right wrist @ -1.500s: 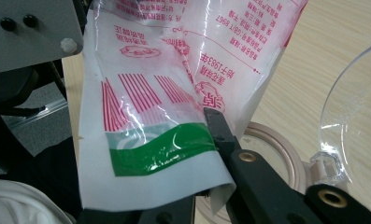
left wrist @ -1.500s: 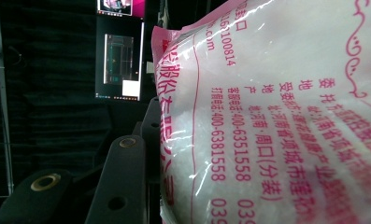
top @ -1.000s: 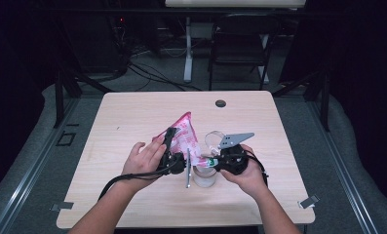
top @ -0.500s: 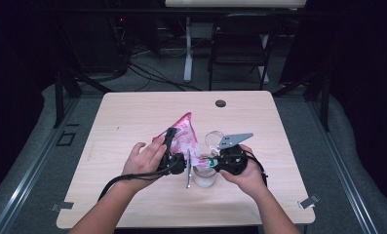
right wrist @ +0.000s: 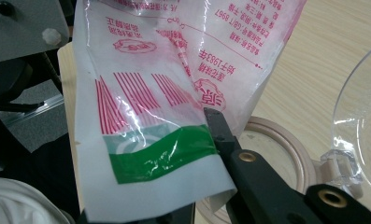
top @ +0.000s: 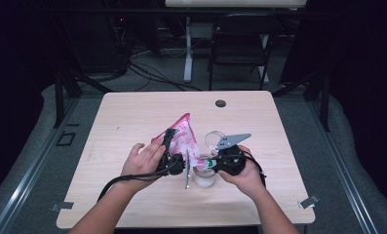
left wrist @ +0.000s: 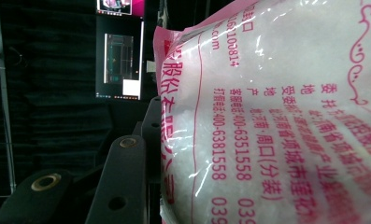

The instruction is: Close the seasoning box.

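Note:
A pink and white printed plastic bag (top: 183, 136) of white grains hangs tilted over a round clear container (top: 204, 177) at the table's middle. My left gripper (top: 174, 139) is shut on the bag's upper part, and the left gripper view has one black finger (left wrist: 122, 182) pressed against the bag (left wrist: 276, 116). My right gripper (top: 206, 164) is shut on the bag's lower corner with the green stripe (right wrist: 164, 156), its finger (right wrist: 220, 130) lying across the film. Just below that corner is the container's beige rim (right wrist: 286, 144). Its clear hinged lid (right wrist: 360, 116) stands open.
The light wooden table (top: 132, 117) has a dark round grommet (top: 221, 103) near its far edge. A black chair (top: 240, 44) and cables stand on the floor behind. Metal clips (top: 308, 201) sit at the table's front corners.

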A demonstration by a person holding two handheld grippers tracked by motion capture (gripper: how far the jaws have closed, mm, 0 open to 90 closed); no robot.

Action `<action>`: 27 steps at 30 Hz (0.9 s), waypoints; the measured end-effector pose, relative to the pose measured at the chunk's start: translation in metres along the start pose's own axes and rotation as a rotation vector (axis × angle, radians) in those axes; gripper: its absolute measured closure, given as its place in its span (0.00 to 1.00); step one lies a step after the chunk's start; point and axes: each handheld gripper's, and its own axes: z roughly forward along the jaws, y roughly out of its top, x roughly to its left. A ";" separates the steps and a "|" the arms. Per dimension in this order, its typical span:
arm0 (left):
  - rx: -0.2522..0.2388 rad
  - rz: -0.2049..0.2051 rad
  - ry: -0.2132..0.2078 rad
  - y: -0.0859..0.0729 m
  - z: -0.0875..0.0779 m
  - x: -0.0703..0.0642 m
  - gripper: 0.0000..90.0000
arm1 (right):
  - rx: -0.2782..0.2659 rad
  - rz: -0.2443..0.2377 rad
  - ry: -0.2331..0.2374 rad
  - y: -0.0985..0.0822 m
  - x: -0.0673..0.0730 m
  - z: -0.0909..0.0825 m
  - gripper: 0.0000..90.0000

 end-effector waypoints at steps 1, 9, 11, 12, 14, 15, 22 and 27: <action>-0.001 0.001 0.001 0.000 0.000 0.000 0.69 | -0.001 0.001 -0.001 0.000 0.000 0.000 1.00; 0.002 0.002 0.001 0.000 0.000 0.000 0.69 | 0.000 0.001 0.003 0.000 0.000 0.002 1.00; 0.001 0.002 0.002 0.000 -0.001 0.000 0.69 | 0.000 0.001 0.002 0.000 0.000 0.002 1.00; -0.001 0.003 0.004 0.000 0.000 0.000 0.69 | 0.001 0.000 0.002 0.000 0.000 0.002 1.00; -0.002 0.001 0.004 0.000 0.000 0.001 0.69 | 0.001 0.001 0.002 0.000 0.000 0.002 1.00; -0.002 0.001 0.004 0.000 0.000 0.001 0.69 | 0.000 0.000 0.002 0.000 0.000 0.002 1.00; 0.001 0.000 0.004 0.000 -0.001 0.001 0.69 | -0.002 0.001 -0.001 0.000 0.000 0.002 1.00; -0.001 0.001 0.006 -0.001 -0.001 0.002 0.69 | -0.004 0.001 -0.001 0.000 0.001 0.002 1.00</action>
